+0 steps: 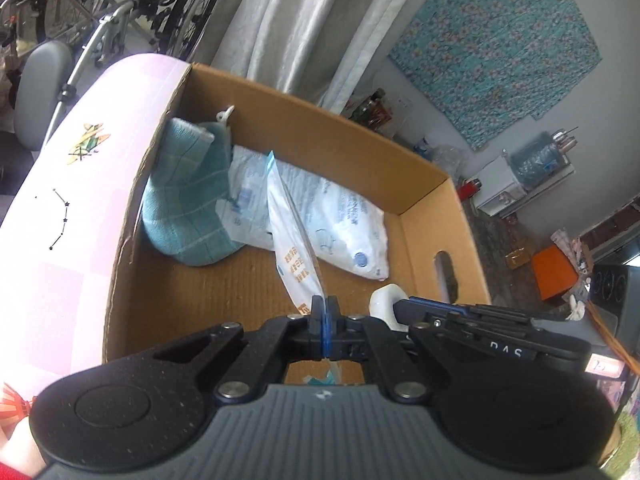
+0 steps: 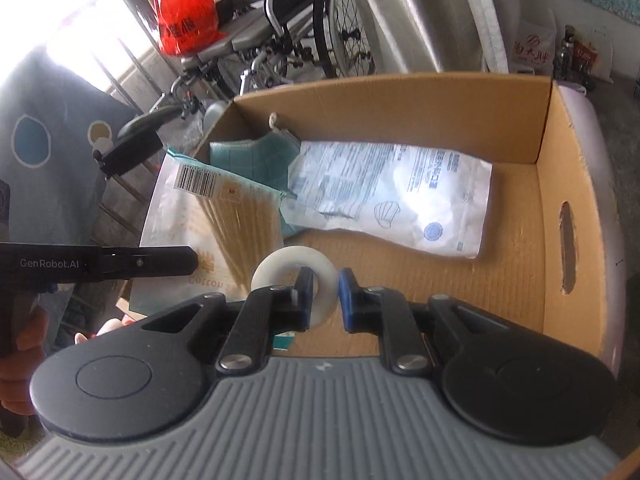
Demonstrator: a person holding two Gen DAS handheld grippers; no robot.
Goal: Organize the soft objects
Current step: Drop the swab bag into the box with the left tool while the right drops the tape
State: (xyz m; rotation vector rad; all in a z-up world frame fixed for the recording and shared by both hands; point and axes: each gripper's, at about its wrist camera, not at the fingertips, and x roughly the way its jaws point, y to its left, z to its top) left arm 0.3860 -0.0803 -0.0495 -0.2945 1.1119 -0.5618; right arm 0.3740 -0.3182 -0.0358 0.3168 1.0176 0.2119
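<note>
Two things are in your hands above the cardboard box (image 2: 568, 184). Your left gripper (image 1: 325, 312) has its fingers pinched flat on the edge of a white pouch (image 1: 294, 236), whose long axis runs away from the fingers, down toward the box floor. Your right gripper (image 2: 325, 294) holds a white tape roll (image 2: 294, 276) with narrow fingers through its ring, nearer the open cardboard floor. A teal cloth (image 1: 188, 208) and mask packet (image 2: 396, 196) already lie inside.

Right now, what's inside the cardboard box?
Inside the cardboard box lie a teal towel and a white mask packet, which overlaps the towel's edge. Whatever lies beneath them is covered.
</note>
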